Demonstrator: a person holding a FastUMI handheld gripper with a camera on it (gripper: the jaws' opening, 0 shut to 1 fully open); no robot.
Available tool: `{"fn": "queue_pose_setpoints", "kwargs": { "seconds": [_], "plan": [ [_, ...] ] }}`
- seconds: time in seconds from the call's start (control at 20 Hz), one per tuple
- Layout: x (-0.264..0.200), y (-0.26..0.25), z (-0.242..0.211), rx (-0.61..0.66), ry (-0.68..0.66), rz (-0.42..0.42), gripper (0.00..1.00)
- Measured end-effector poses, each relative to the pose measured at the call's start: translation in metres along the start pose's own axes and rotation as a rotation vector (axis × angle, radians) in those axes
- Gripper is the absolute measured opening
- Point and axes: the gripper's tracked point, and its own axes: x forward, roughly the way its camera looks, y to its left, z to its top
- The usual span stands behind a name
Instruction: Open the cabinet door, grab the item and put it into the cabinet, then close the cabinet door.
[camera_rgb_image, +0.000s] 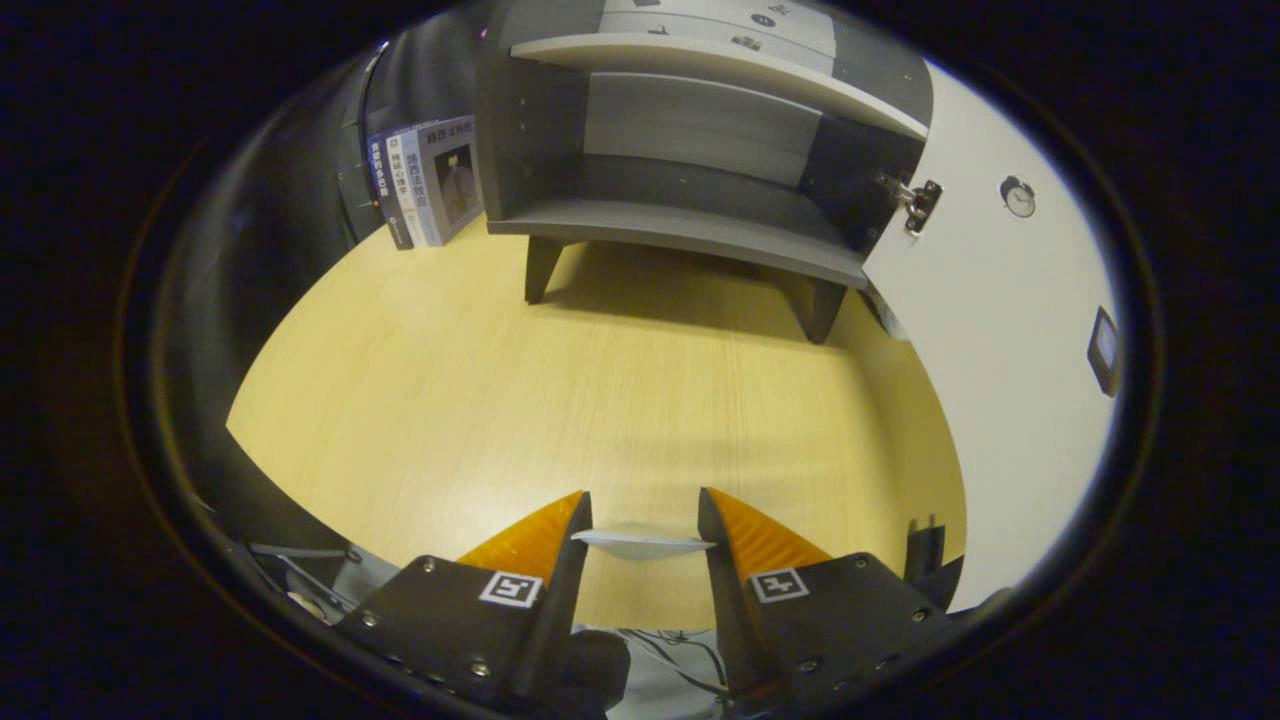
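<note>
Pale wooden tabletop (560, 400), with a few upright books (425, 180) at its far left edge.

table (480, 400): pale smooth wood-grain | cabinet (690, 225): matt grey | hinge (915, 200): shiny metal

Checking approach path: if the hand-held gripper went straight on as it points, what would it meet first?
Probably the open cabinet, with bare table before it. The hand-held gripper holds a thin white item between its fingers; depth is uncertain.
</note>
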Motion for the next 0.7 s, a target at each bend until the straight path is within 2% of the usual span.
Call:
{"fn": "queue_pose_setpoints", "kwargs": {
  "seconds": [0.25, 0.7],
  "plan": [
    [-0.030, -0.002, 0.051, 0.013, -0.091, 0.014, 0.61],
    [-0.125, -0.012, 0.198, 0.064, -0.395, 0.049, 0.61]
  ]
}}
